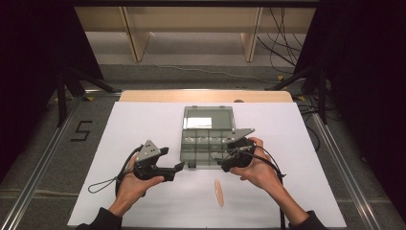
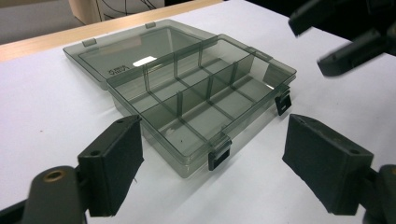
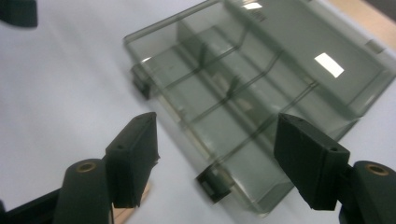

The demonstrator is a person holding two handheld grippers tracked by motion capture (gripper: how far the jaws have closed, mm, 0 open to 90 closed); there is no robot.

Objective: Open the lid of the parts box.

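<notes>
On the desk (image 1: 143, 120) from above, open compartment box (image 1: 208, 143) centred, left tool (image 1: 173, 168) and right tool (image 1: 225, 160) at its near edge; from left then right tool views, jaws agape, empty; risk: nudging box, closing too early.

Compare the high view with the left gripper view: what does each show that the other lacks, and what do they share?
High view alone: both of the person's hands, the left gripper seen from outside, a small tan stick-like piece lying on the white sheet near the person, and the floor with a "5" mark.

Left gripper view alone: its own two black jaws wide apart with nothing between them, the box's two front latches, and the divider walls seen close.

Both: the open smoky compartment box, lid laid back, and the right gripper.
</notes>
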